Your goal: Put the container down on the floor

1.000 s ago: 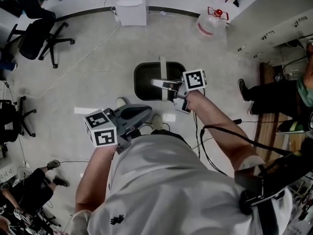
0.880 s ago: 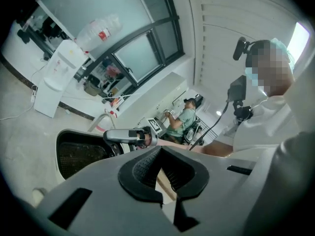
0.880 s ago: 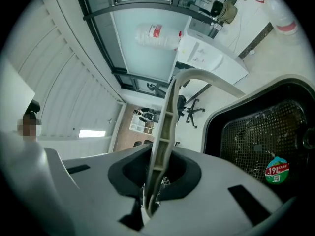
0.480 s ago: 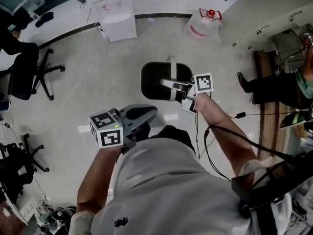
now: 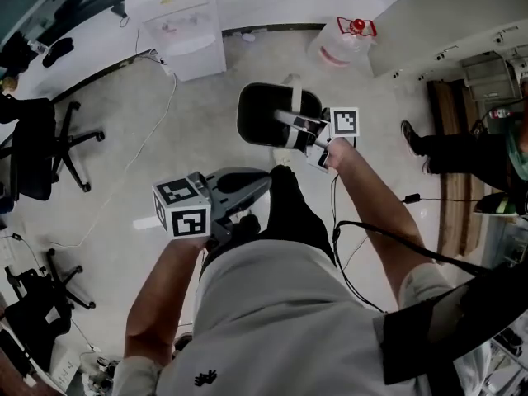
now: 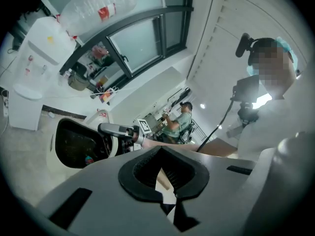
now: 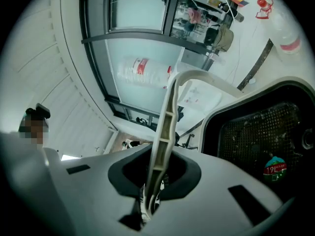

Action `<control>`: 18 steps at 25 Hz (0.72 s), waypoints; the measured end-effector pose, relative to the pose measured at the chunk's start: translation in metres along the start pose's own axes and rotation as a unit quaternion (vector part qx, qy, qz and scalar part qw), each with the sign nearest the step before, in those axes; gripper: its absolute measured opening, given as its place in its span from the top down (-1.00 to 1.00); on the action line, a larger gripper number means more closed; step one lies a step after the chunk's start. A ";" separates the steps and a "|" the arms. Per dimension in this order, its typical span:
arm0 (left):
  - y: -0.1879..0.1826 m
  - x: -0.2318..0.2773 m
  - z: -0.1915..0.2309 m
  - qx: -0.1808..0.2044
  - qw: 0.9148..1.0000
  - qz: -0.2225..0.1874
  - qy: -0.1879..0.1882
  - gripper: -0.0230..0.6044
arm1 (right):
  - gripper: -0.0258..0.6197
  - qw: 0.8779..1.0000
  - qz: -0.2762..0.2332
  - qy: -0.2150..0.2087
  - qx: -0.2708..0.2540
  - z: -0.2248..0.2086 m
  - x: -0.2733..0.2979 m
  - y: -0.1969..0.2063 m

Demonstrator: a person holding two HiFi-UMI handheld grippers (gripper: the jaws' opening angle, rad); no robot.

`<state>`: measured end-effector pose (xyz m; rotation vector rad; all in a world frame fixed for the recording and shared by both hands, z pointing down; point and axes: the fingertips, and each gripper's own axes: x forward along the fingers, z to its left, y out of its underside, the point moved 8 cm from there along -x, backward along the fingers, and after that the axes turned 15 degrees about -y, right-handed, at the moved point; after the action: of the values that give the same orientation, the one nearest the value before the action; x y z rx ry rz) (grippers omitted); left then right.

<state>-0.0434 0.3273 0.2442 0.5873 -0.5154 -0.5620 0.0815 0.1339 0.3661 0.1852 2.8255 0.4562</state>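
Note:
A black container (image 5: 262,114) with a white bail handle (image 5: 294,106) hangs in front of me, over the pale floor. My right gripper (image 5: 286,123) is shut on that handle. In the right gripper view the ribbed handle (image 7: 165,127) runs up from between the jaws, with the container's mesh inside (image 7: 261,132) at the right. I cannot tell whether its base touches the floor. My left gripper (image 5: 257,186) is held nearer my body, shut and empty. The left gripper view shows the container (image 6: 74,141) and the right gripper (image 6: 115,130) beyond the left gripper's closed jaws.
A white water dispenser (image 5: 177,23) stands at the back wall, with a water jug (image 5: 342,44) to its right. Office chairs (image 5: 41,151) are at the left. A seated person's legs (image 5: 445,151) are at the right. A thin cable (image 5: 115,188) trails across the floor.
The right gripper and the container have moved forward, away from my body. The left gripper has shifted a little to the right. Both grips look the same.

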 end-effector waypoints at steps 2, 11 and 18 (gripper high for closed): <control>-0.013 0.012 0.018 -0.016 1.000 0.000 -0.001 0.90 | 0.84 1.000 0.007 0.006 0.000 -0.023 -0.001 -0.024; -0.103 0.119 0.111 -0.053 0.998 -0.026 -0.019 0.90 | 0.84 0.998 0.044 -0.005 0.033 -0.140 -0.017 -0.148; -0.164 0.223 0.184 -0.066 0.997 -0.027 -0.029 0.90 | 0.84 0.994 0.085 0.012 0.073 -0.239 -0.056 -0.222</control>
<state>-0.0453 0.0082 0.3361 0.4616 -0.5139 -0.6614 0.0487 -0.1544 0.5261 0.4550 2.8790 0.2871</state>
